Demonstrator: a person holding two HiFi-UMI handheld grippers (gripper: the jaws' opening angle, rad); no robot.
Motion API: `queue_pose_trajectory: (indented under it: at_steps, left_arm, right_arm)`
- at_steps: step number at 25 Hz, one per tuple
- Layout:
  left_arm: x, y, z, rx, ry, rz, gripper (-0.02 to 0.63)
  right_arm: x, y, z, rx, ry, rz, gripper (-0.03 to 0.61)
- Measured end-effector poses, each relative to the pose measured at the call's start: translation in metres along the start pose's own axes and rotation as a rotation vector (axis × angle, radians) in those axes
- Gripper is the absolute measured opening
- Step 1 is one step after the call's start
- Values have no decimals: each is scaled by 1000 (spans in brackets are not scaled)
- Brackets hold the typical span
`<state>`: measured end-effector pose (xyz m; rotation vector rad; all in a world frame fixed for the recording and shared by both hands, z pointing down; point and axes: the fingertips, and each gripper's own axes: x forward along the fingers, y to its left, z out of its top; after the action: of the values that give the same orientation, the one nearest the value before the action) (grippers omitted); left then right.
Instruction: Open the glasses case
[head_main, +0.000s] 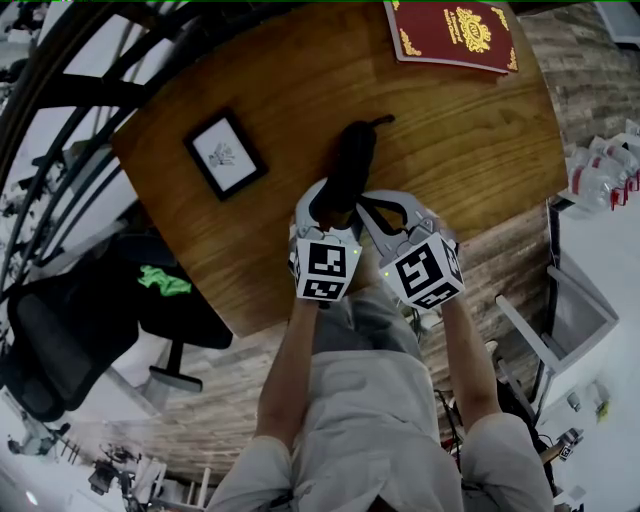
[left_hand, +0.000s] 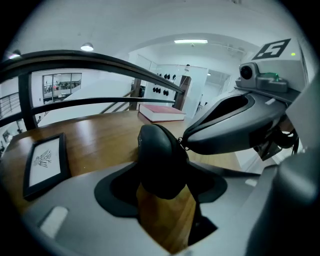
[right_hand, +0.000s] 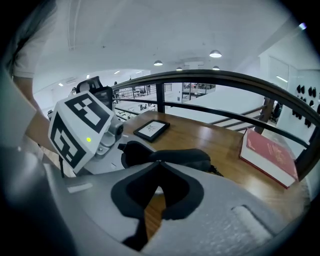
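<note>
A black zipped glasses case (head_main: 352, 160) lies lengthwise on the round wooden table (head_main: 470, 130), pointing away from me. My left gripper (head_main: 329, 206) is shut on the case's near end; in the left gripper view the case (left_hand: 160, 160) fills the gap between the two wide-set pads. My right gripper (head_main: 365, 205) comes in from the right, jaws shut, its tips against the case's right side. There a small metal zip pull (left_hand: 185, 146) sits pinched at the tips. In the right gripper view the shut tips (right_hand: 159, 164) meet just in front of the case (right_hand: 187, 156).
A small black-framed picture (head_main: 225, 153) lies left of the case. A red book (head_main: 452, 32) rests at the table's far edge. A black railing (head_main: 90, 80) curves round the far left. An office chair (head_main: 60, 340) stands at the lower left and bottles (head_main: 600, 175) at the right.
</note>
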<state>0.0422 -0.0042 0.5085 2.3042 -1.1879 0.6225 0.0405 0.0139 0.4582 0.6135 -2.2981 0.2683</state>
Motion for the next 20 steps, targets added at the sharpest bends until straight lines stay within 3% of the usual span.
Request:
queue_pose_trajectory:
  at_steps: [20]
  left_arm:
    - [-9,-4,-8,21,-10,-41,302]
  right_arm:
    - [1,0,-1,37,1,21,3]
